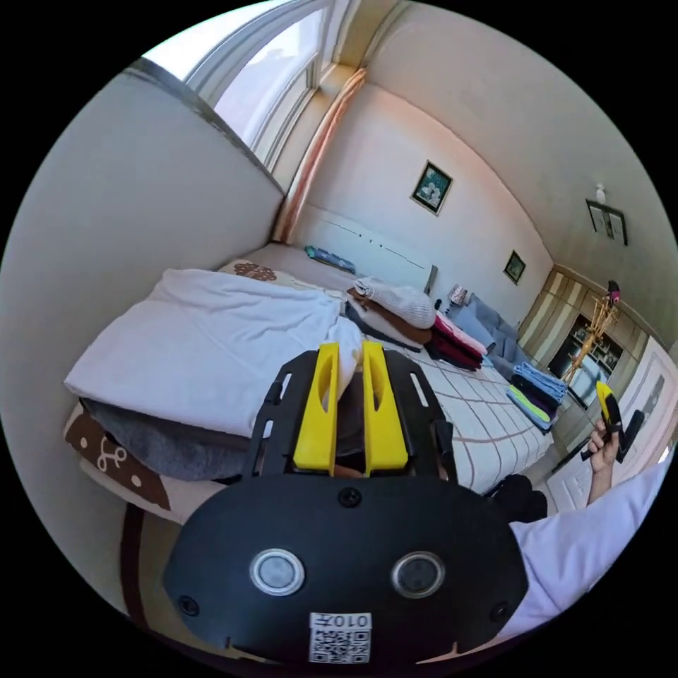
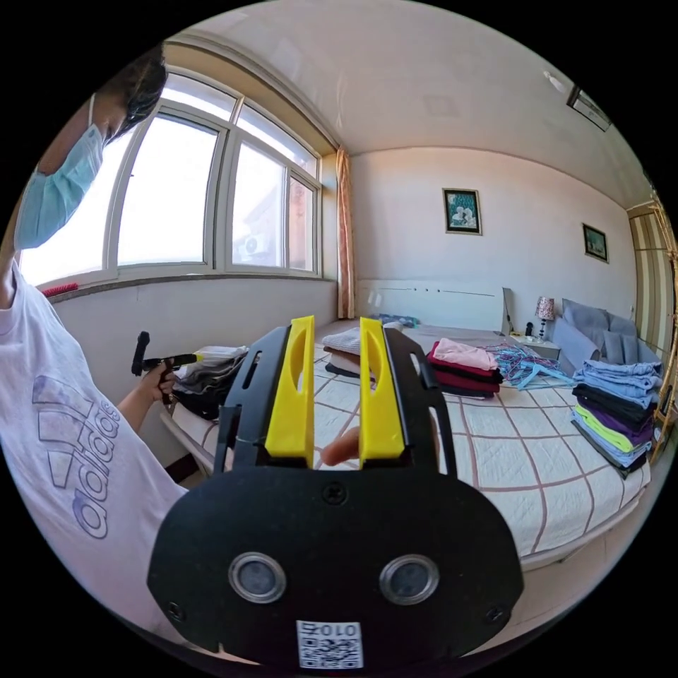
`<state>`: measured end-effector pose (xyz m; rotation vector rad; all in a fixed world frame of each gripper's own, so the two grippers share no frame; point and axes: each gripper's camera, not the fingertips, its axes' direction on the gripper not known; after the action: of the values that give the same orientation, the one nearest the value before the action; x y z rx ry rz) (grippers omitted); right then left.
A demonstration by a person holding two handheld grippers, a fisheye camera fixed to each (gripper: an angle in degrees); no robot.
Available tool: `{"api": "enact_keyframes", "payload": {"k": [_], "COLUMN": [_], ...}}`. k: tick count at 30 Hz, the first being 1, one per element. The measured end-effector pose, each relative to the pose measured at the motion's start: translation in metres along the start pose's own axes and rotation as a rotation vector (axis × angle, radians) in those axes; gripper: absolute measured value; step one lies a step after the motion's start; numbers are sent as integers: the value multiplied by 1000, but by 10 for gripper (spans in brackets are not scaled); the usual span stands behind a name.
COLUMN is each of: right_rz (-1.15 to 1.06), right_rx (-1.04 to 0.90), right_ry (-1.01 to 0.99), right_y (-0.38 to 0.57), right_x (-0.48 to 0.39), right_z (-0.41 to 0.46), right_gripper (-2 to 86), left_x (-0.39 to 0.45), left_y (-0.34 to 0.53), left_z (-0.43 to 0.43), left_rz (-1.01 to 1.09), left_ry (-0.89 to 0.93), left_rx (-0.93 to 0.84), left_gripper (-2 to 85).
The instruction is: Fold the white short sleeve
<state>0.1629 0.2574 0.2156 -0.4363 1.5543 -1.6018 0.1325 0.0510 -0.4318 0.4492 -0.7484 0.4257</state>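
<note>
- At the left end of the bed [image 1: 494, 417], we hold the left gripper [image 1: 349, 353] level over the clothes pile, jaws a narrow gap apart, empty.
- Under it we see the white short sleeve [image 1: 205, 346], folded flat on top of a grey garment [image 1: 162, 445]; its near edge is hidden behind the jaws.
- Further right, we raise the right gripper [image 2: 335, 332] above the checked quilt [image 2: 522, 452], jaws slightly apart, gripping nothing.
- Whether the left gripper's jaws touch the cloth, we cannot tell.
- Folded stacks [image 2: 614, 409] sit along the bed's far side.
</note>
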Motion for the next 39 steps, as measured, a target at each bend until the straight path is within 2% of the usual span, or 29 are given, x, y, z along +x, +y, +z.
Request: {"api": "enact_keyframes", "payload": {"k": [3, 5, 9, 10, 12, 14, 16, 19, 21, 22, 23, 24, 25, 28, 30, 33, 39], "right_rz": [-6, -12, -7, -2, 3, 12, 23, 36, 58, 72, 77, 88, 100, 115, 128, 183, 266], "right_rx": [-2, 2, 12, 10, 5, 5, 5, -1, -25, -59, -80, -130, -180, -277, -346, -465, -672], "right_ry": [18, 33, 71, 76, 88, 107, 135, 182, 188, 185, 185, 181, 178, 183, 163, 129, 167], "right_y": [-1, -2, -3, -3, -3, -4, -6, -5, -2, 0, 1, 4, 8, 22, 35, 62, 105], "right_x": [4, 5, 8, 10, 13, 17, 22, 29, 38, 45, 49, 57, 65, 79, 85, 92, 108], "right_z": [-2, -4, -6, -7, -7, -9, -12, -16, -14, -8, -5, 5, 17, 57, 89, 144, 210], "right_gripper": [100, 98, 96, 96, 96, 96, 96, 96, 97, 98, 99, 101, 105, 113, 115, 120, 119], "left_x": [-13, -1, 84, 98, 161, 223, 286, 372, 413, 417, 416, 410, 407, 390, 380, 375, 392], "left_y": [-5, -18, -69, -75, -93, -96, -83, -7, 83, 101, 127, 140, 143, 145, 152, 172, 225], "left_z": [3, 11, 39, 43, 59, 74, 101, 170, 228, 239, 253, 259, 259, 243, 227, 214, 195], "left_rz": [-138, -125, 73, 105, 221, 342, 454, 600, 653, 642, 564, 478, 454, 562, 713, 851, 941], "left_ry": [43, 79, 71, 109, 324, 419, 496, 661, 766, 811, 931, 1020, 1033, 799, 527, 386, 296], "left_rx": [87, 117, 120, 129, 163, 138, 32, -241, -526, -576, -645, -651, -637, -483, -358, -304, -194], "left_gripper": [73, 70, 63, 62, 60, 59, 60, 66, 71, 72, 74, 76, 77, 85, 94, 98, 92]}}
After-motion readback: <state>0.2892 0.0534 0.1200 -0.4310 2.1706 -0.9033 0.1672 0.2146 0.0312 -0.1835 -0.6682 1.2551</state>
